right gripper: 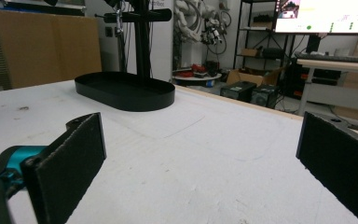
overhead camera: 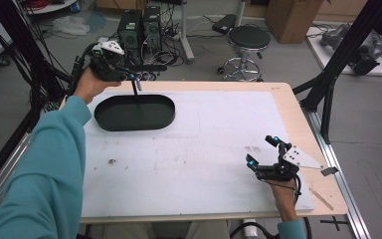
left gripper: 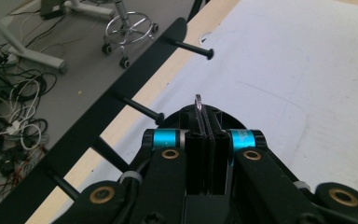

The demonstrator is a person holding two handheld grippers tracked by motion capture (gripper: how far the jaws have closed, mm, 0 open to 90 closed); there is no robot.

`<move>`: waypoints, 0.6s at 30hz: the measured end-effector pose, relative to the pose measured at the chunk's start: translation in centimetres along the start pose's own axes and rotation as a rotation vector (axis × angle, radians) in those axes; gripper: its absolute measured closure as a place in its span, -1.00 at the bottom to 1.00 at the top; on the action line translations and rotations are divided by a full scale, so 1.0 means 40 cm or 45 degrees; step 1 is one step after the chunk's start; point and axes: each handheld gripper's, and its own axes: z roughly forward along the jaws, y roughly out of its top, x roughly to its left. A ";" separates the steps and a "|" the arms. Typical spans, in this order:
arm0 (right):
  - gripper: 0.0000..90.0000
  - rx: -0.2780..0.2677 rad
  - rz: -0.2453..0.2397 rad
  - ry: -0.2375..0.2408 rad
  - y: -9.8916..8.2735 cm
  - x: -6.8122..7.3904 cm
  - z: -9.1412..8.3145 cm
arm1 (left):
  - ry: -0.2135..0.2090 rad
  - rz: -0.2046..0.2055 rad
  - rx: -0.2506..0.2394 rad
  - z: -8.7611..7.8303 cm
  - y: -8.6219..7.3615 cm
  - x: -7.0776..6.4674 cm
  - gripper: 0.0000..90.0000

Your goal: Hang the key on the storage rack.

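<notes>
Ring carried to the peg stand

Left gripper (overhead camera: 132, 76), at eleven o'clock, pinches a small metal ring (left gripper: 198, 99) above the black stand (overhead camera: 135, 112), seemingly to hang it; right gripper (overhead camera: 263, 153), at four o'clock, waits, jaws spread.

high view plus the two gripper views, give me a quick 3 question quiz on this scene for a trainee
1. True or false: the right gripper is open.
2. What does the left gripper pinch? A) a thin metal ring B) a cloth C) a pen
3. Fill in: the black oval tray sits on the table's ___ side, as the high view shows it.

Key: 1 true; 2 A; 3 left
</notes>
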 end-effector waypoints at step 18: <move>-0.99 -0.013 0.036 -0.027 -0.051 -0.007 0.000 | 0.074 -0.036 0.037 0.026 -0.008 0.019 0.96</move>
